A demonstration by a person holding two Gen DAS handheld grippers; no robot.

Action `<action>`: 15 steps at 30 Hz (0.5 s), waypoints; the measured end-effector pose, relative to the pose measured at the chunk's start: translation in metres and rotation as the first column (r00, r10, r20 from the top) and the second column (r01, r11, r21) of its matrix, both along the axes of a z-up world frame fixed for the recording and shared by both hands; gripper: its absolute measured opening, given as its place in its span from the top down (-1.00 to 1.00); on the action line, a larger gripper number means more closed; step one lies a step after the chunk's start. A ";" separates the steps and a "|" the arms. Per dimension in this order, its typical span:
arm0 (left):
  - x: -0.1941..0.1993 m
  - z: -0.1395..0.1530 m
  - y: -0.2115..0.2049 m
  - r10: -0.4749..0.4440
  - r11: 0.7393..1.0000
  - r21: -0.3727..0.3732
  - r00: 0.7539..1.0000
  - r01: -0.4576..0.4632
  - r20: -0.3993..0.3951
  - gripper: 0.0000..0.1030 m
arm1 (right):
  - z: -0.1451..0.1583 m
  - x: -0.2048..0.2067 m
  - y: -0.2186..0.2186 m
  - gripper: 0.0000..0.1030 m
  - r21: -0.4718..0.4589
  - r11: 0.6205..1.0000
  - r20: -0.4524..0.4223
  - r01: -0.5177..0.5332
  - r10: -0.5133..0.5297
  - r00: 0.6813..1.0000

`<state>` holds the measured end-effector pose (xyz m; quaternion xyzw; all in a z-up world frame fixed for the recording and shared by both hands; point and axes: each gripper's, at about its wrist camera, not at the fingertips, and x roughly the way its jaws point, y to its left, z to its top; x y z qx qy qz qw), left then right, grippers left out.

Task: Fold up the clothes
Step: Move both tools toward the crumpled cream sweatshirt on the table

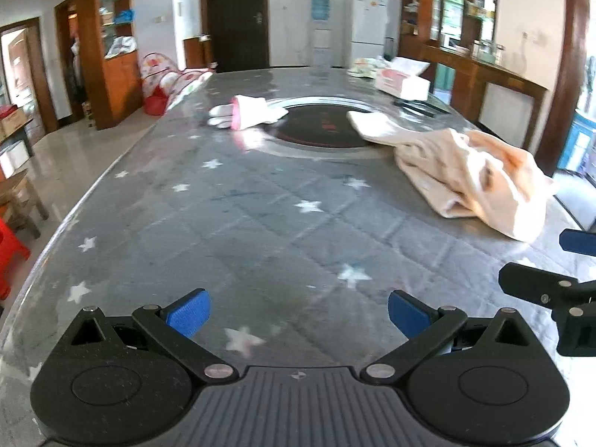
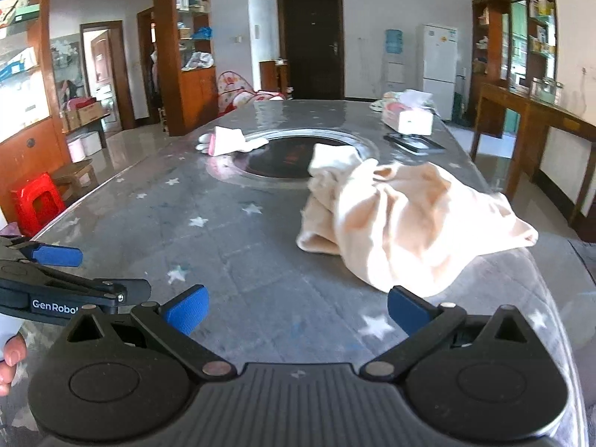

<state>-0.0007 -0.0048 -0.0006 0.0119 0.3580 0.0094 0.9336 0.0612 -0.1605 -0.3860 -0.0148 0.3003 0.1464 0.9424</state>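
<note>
Bright daylight, strong fisheye bend, soft focus throughout.

Daylight floods in from the right side of the room. It blows out the cream garment (image 2: 406,223) to near white in the right wrist view and throws glare across the glossy worktop (image 1: 260,223), which mirrors the far door and wall. Both views curve hard at the edges, with black vignette in the upper corners. Distant shelves look smeared; the garment's folds are slightly blurred, and shadows stay faint.
</note>
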 end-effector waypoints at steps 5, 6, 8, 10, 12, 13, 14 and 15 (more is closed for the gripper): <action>-0.004 -0.004 -0.029 0.007 0.999 0.050 1.000 -0.007 0.000 -1.00 | -0.001 -0.003 -0.005 -1.00 0.032 0.999 0.004 0.020 -0.020 1.000; -0.005 -0.005 -0.035 0.008 0.998 0.060 1.000 -0.008 0.000 -1.00 | -0.001 -0.018 -0.018 -1.00 0.048 0.998 0.025 0.037 -0.038 0.999; -0.006 -0.006 -0.046 0.011 0.997 0.080 1.000 -0.011 0.000 -1.00 | 0.000 -0.041 -0.040 -1.00 0.068 0.996 0.046 0.060 -0.063 0.997; -0.007 -0.008 -0.058 0.012 0.995 0.098 1.000 -0.012 0.000 -1.00 | 0.002 -0.042 -0.037 -1.00 0.044 0.997 0.026 0.071 -0.072 0.997; -0.008 -0.012 -0.074 -0.005 0.995 0.096 1.000 0.005 -0.005 -1.00 | 0.002 -0.039 -0.031 -1.00 0.017 0.996 -0.007 0.083 -0.083 0.997; -0.009 -0.013 -0.085 -0.014 0.996 0.092 1.000 0.014 -0.008 -1.00 | 0.002 -0.041 -0.032 -1.00 0.014 0.996 -0.008 0.087 -0.087 0.996; -0.011 -0.016 -0.099 -0.016 0.996 0.086 1.000 0.017 -0.011 -1.00 | 0.002 -0.045 -0.034 -1.00 0.010 0.996 -0.010 0.092 -0.092 0.996; -0.008 -0.015 -0.098 -0.029 0.997 0.066 0.999 0.031 -0.020 -1.00 | 0.001 -0.045 -0.035 -1.00 0.010 0.995 -0.013 0.095 -0.095 0.995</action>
